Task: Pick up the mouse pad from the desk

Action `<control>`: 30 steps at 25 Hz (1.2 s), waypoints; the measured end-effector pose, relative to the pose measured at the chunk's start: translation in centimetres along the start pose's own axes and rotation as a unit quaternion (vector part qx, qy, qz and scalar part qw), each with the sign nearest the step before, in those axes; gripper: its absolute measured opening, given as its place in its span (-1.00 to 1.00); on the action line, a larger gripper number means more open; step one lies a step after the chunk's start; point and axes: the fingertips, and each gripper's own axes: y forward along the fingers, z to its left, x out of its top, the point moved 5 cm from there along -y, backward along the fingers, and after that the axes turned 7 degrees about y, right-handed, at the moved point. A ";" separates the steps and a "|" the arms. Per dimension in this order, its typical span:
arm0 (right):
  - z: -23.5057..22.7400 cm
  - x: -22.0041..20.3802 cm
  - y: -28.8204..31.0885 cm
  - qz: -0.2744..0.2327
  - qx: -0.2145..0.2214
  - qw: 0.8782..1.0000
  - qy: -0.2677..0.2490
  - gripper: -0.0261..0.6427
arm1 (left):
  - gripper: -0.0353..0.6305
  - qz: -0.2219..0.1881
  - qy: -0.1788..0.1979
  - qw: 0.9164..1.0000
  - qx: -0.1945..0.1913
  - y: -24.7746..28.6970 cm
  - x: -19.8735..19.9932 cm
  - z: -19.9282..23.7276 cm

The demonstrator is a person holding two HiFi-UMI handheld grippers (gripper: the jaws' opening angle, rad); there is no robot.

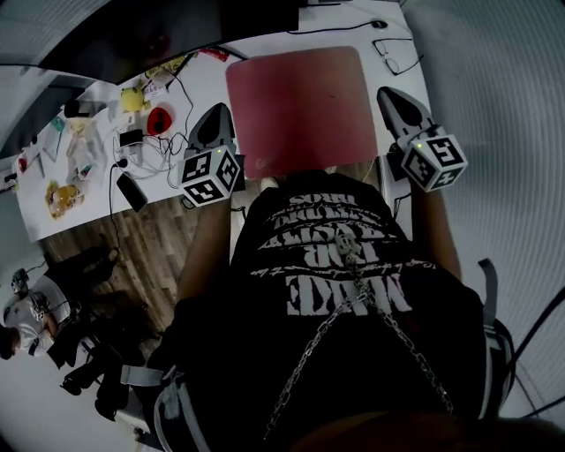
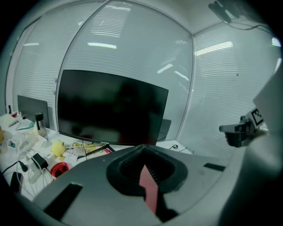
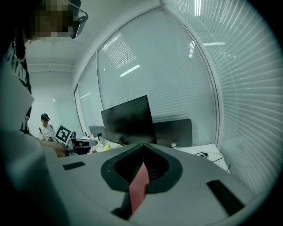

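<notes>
This is an office. A long white tabletop (image 1: 205,84) runs along glass walls (image 3: 230,88) covered with slatted blinds, and a wide dark monitor (image 2: 112,108) stands on it. Near the screen are a computer mouse (image 1: 378,24), a pair of glasses (image 1: 395,53), a phone (image 1: 131,191), tangled cables (image 1: 150,146) and small desk clutter, along with a red mouse pad (image 1: 296,106). The floor (image 1: 132,247) is wood plank. Strip lights (image 2: 101,44) show as reflections in the glass. Another person (image 1: 26,313) is off to the side of the room.
</notes>
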 end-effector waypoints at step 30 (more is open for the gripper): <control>-17.1 -18.6 12.7 0.308 -0.139 0.941 0.023 -0.48 | -0.37 0.336 -0.015 0.942 0.022 15.0 -19.4 6.1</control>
